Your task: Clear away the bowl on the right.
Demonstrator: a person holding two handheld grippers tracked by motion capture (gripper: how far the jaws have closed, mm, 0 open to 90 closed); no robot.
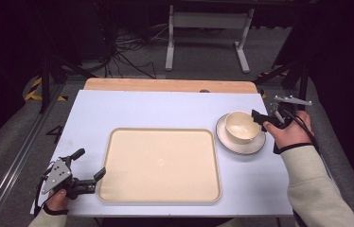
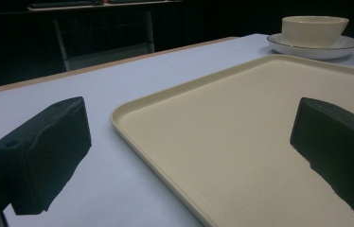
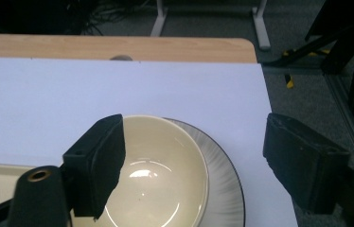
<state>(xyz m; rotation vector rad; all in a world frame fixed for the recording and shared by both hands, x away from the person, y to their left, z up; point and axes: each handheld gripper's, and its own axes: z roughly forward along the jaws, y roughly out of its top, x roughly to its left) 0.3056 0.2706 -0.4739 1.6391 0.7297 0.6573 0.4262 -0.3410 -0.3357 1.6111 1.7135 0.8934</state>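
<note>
Nothing is lifted yet: the open right gripper (image 3: 191,170) straddles the bowl (image 3: 165,175) rim, the open left gripper (image 2: 184,161) straddles the empty tray (image 2: 241,142) edge

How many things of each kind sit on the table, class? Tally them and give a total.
Bowl: 1
Plate: 1
Tray: 1
Total: 3
</note>
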